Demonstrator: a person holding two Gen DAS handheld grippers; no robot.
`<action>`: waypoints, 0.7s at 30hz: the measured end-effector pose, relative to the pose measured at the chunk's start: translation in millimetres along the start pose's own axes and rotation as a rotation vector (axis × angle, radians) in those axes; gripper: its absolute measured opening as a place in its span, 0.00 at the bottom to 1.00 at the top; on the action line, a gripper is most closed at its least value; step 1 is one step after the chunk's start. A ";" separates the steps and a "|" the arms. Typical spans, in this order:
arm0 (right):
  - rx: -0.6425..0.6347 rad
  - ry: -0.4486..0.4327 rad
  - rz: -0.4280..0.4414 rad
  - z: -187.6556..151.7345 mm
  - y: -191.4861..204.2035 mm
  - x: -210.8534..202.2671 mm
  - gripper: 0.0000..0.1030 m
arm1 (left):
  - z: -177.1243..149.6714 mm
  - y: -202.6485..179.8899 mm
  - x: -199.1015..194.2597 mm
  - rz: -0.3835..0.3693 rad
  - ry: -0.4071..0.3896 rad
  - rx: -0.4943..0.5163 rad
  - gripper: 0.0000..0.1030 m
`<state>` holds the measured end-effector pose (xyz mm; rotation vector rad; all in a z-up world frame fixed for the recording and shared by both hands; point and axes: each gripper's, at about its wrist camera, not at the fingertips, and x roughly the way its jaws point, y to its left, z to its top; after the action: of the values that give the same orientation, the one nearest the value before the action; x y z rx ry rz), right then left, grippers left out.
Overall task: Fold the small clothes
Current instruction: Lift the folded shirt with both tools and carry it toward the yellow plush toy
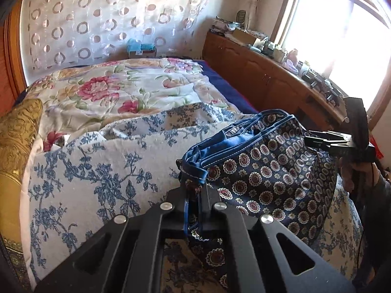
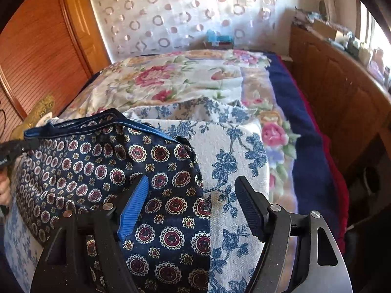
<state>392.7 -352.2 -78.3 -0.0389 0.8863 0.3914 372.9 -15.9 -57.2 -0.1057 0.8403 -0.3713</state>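
Note:
A small navy garment (image 1: pixel 268 171) printed with red-and-white medallions and trimmed with a blue band lies bunched on a white cloth with blue flowers (image 1: pixel 92 171). At the bottom of the left wrist view my left gripper (image 1: pixel 194 193) is shut on the garment's blue-edged corner, which is lifted. In the right wrist view the same garment (image 2: pixel 97 161) spreads to the left. My right gripper (image 2: pixel 192 183) stands open above it. The garment's right edge runs between the blue pad (image 2: pixel 133 210) and the black pad (image 2: pixel 251 210), and neither presses on it.
The bed carries a pink-flowered quilt (image 1: pixel 110 90) and a dark blue blanket edge (image 2: pixel 305 146). A gold cushion (image 1: pixel 19 131) lies at the left. A wooden cabinet (image 1: pixel 256 73) with clutter runs under the bright window (image 1: pixel 342 36). A circle-patterned curtain (image 2: pixel 183 12) hangs behind the bed.

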 end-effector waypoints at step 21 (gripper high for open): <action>-0.096 0.018 0.103 -9.0 34.5 1.5 0.06 | -5.0 -19.1 -18.0 -0.070 -0.041 0.055 0.01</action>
<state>374.7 -321.5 -80.8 -0.0853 0.8894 0.5301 353.0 -26.8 -43.3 -0.0919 0.7868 -0.4564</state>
